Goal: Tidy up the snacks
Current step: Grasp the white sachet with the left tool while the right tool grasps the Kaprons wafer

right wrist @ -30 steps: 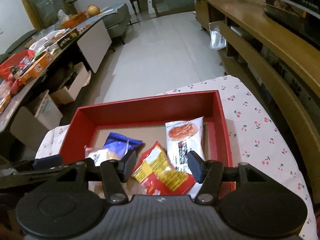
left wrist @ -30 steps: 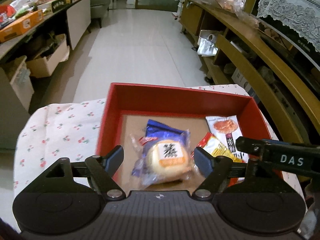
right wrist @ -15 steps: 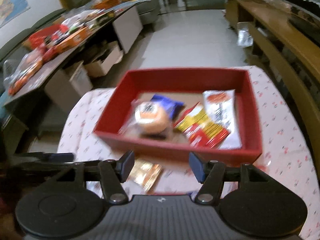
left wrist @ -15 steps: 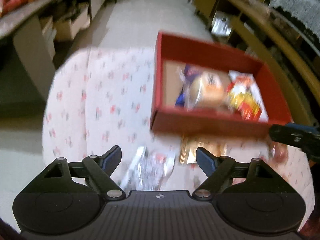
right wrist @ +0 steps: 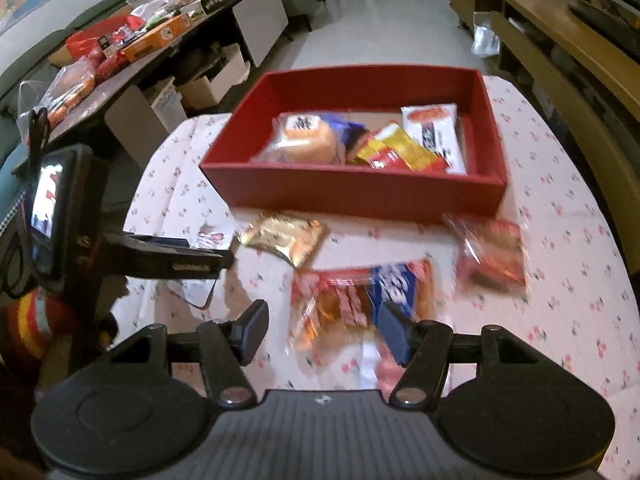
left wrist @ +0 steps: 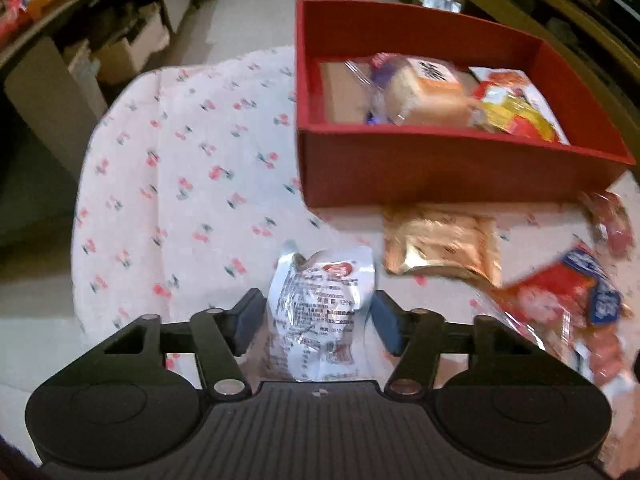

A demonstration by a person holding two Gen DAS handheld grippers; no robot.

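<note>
Pulling back from the red box [left wrist: 440, 168], both grippers now look at the loose snacks on the counter [left wrist: 168, 184] — one second ago they were hovering over the inside of the box, where the bun packet [left wrist: 424, 92] and the yellow-red packet [left wrist: 512, 114] lie.

The left gripper [left wrist: 318, 322] has its jaws apart, one on each side of the white foil packet [left wrist: 320, 316], which lies flat on the cloth at about 6 o'clock from the box's near left corner. The jaws are near the packet's edges but I cannot tell if they touch it; it is not clamped.

The right gripper [right wrist: 326, 332] also has its jaws apart, above the red-and-blue packet [right wrist: 360, 300], which is blurred. The gold packet [right wrist: 286, 236] lies just beside the box's front wall, and a small red packet [right wrist: 492, 256] lies at 3 o'clock from the red-and-blue one.

In my judgement this means a new round begins — four snacks are outside the box, and the next move is probably to close on the white foil packet.
</note>
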